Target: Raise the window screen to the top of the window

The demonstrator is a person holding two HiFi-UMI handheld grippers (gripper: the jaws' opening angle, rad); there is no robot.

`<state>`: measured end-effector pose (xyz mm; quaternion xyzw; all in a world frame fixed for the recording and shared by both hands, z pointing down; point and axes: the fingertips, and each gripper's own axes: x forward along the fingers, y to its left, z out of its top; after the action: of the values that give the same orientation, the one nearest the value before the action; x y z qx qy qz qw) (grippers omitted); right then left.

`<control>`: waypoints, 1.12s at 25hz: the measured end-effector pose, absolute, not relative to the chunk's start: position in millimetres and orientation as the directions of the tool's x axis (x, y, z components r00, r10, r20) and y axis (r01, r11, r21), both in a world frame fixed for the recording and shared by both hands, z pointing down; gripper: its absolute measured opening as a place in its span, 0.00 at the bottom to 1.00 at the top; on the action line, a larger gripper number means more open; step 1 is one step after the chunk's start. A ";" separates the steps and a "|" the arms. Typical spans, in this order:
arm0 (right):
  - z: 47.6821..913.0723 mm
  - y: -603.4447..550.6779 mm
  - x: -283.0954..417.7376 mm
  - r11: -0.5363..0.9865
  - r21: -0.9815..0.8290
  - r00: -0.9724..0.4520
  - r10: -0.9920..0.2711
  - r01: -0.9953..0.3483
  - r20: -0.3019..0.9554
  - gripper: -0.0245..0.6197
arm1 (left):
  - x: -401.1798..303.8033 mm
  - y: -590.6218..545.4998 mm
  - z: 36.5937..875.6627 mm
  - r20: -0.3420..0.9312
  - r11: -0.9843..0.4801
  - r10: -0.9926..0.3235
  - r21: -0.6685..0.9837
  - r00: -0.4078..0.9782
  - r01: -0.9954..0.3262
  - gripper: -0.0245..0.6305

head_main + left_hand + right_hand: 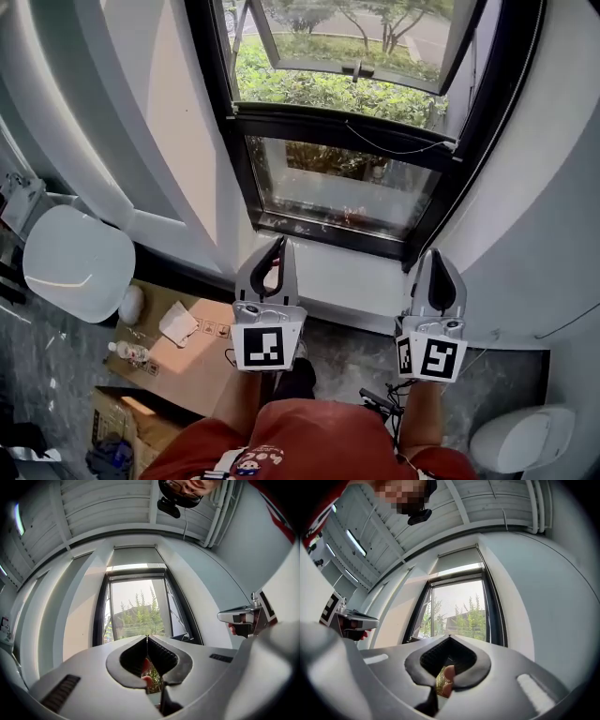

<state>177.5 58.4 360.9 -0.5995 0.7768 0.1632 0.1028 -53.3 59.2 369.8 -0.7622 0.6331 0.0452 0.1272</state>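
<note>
Window screen [136, 556] lies horizontal across window [138, 606] top; left gripper [278, 242], right gripper [435, 253] closed, empty.

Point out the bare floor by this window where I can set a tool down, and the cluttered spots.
Bare grey floor lies between the left gripper and the right gripper; another strip runs right of the right gripper. Crowded: the cardboard box with a bottle, at left.

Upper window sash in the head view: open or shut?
Open. The upper sash is swung outward at its bottom edge, away from the black frame, and shrubs show through the gap between them.
</note>
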 end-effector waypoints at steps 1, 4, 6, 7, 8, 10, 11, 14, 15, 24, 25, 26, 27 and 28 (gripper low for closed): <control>361.1 48.6 172.6 0.226 0.135 -0.260 -0.899 -0.965 -0.352 0.05 | -57.2 48.0 370.0 -0.231 -0.169 -0.953 -0.133 0.196 -0.977 0.05; 359.9 17.2 161.3 0.215 0.147 -0.253 -0.905 -0.966 -0.342 0.05 | -64.7 12.2 371.2 -0.224 -0.189 -0.951 -0.126 0.214 -0.974 0.05; 359.1 -4.5 155.0 0.205 0.148 -0.244 -0.910 -0.968 -0.335 0.05 | -69.1 -11.5 371.6 -0.220 -0.204 -0.949 -0.126 0.228 -0.971 0.05; 359.2 -15.1 152.0 0.200 0.147 -0.239 -0.912 -0.969 -0.332 0.05 | -71.6 -23.0 372.0 -0.217 -0.210 -0.948 -0.125 0.234 -0.970 0.05; 359.8 -25.6 148.9 0.196 0.145 -0.235 -0.915 -0.970 -0.329 0.05 | -74.2 -34.2 372.7 -0.213 -0.216 -0.947 -0.123 0.239 -0.968 0.05; 362.2 -46.5 142.1 0.190 0.143 -0.227 -0.920 -0.971 -0.320 0.05 | -80.1 -55.8 374.3 -0.203 -0.226 -0.948 -0.120 0.247 -0.967 0.05; 363.5 -56.8 138.0 0.188 0.144 -0.225 -0.922 -0.972 -0.315 0.05 | -83.7 -66.3 374.9 -0.200 -0.231 -0.947 -0.118 0.251 -0.966 0.05; 363.2 -86.4 124.1 0.183 0.149 -0.221 -0.926 -0.972 -0.307 0.05 | -95.2 -97.0 375.0 -0.196 -0.246 -0.945 -0.111 0.264 -0.963 0.05; 361.9 -95.6 119.6 0.180 0.150 -0.219 -0.926 -0.972 -0.307 0.05 | -98.8 -106.8 374.5 -0.194 -0.251 -0.943 -0.108 0.268 -0.962 0.05; 353.8 -151.3 96.0 0.143 0.154 -0.185 -0.935 -0.978 -0.304 0.05 | -115.0 -172.9 371.4 -0.185 -0.304 -0.930 -0.101 0.318 -0.947 0.05; 353.9 -154.9 96.7 0.139 0.155 -0.181 -0.936 -0.978 -0.303 0.05 | -113.7 -179.2 370.7 -0.190 -0.308 -0.927 -0.104 0.322 -0.946 0.05; 354.8 -157.9 98.3 0.133 0.157 -0.176 -0.937 -0.979 -0.300 0.05 | -111.6 -184.5 370.3 -0.194 -0.313 -0.925 -0.097 0.326 -0.945 0.05; 356.5 -160.4 100.6 0.128 0.157 -0.171 -0.940 -0.979 -0.296 0.05 | -108.7 -188.6 370.8 -0.196 -0.320 -0.923 -0.087 0.331 -0.944 0.05; 358.6 -162.7 103.5 0.124 0.157 -0.166 -0.942 -0.980 -0.291 0.05 | -105.5 -191.9 372.0 -0.193 -0.327 -0.922 -0.081 0.337 -0.942 0.05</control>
<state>103.5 -162.7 358.6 -0.6431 0.7471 0.1568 0.0600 -105.5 -191.9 372.0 -0.8126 0.5732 0.0559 0.0894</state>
